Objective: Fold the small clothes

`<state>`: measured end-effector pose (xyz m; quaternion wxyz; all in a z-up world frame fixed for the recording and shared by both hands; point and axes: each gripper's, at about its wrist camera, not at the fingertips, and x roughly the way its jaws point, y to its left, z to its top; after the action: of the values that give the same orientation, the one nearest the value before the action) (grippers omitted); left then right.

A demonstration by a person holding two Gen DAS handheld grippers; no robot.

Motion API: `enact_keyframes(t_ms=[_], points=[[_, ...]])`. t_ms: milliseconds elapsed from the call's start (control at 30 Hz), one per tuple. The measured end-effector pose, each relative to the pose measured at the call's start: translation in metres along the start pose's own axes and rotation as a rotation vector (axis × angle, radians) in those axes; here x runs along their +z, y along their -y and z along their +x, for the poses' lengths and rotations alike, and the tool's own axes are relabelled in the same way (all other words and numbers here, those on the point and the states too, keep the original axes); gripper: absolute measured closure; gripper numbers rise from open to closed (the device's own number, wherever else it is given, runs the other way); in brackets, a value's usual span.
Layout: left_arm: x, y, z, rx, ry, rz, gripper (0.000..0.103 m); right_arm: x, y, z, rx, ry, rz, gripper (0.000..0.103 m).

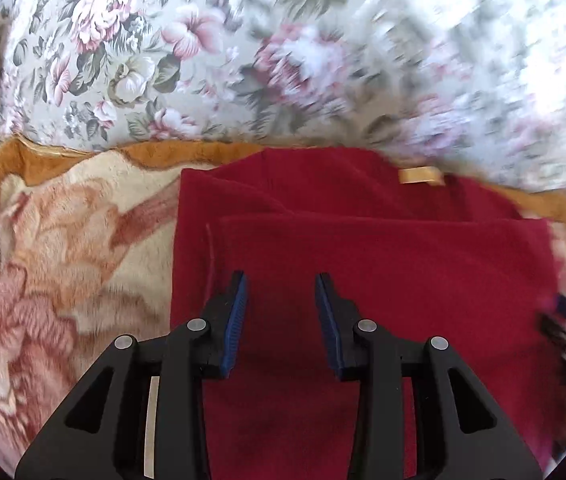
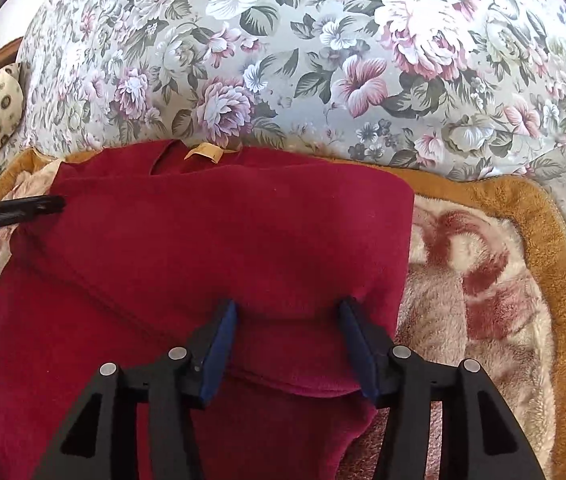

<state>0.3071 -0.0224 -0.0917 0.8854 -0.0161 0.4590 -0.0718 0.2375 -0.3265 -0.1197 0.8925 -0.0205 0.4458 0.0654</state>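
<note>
On plush blanket (image 2: 523,240): folded red garment (image 2: 203,240); no containers.

Red garment (image 2: 211,240) showing matt, soft fleece-like cloth; tan label (image 2: 205,153) looking like woven fabric. Blanket (image 2: 483,280) underneath showing plush, fuzzy pile. Floral cover (image 2: 283,60) looking like smooth, flat printed cloth. Right gripper (image 2: 289,344) showing matt black plastic, ribbed blue pads (image 2: 219,352), dull metal pins.
</note>
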Motion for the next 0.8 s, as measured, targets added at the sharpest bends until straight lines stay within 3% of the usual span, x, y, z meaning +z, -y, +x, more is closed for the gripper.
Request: enact_keyframes(t_ms=[33,100,167,233,300,467,700,800], points=[[-0.012,-0.003,-0.021,-0.019,0.032,0.006,0.069,0.002,0.000,0.000,0.003,-0.006,0.001,0.051],[-0.035,-0.005,-0.044,-0.024,0.048,0.022,0.053,0.004,0.004,-0.002,0.009,-0.023,0.006,0.051],[-0.070,-0.019,-0.076,-0.022,0.075,0.015,0.048,0.008,0.006,-0.009,-0.014,-0.047,0.029,0.052],[-0.097,-0.032,-0.098,-0.027,0.092,-0.015,0.048,0.007,0.003,-0.035,-0.041,-0.016,0.096,0.052],[-0.125,-0.050,-0.118,-0.032,0.106,-0.066,0.048,0.001,0.002,-0.059,-0.014,0.015,0.130,0.052],[-0.175,-0.082,-0.154,-0.006,0.126,-0.168,0.048,-0.036,-0.011,-0.127,0.055,0.073,0.104,0.052],[-0.208,-0.091,-0.185,-0.137,0.093,-0.106,0.048,-0.100,-0.012,-0.199,0.162,0.035,0.156,0.052],[-0.228,-0.103,-0.195,-0.218,0.116,-0.101,0.048,-0.134,-0.012,-0.233,0.234,0.077,0.193,0.052]])
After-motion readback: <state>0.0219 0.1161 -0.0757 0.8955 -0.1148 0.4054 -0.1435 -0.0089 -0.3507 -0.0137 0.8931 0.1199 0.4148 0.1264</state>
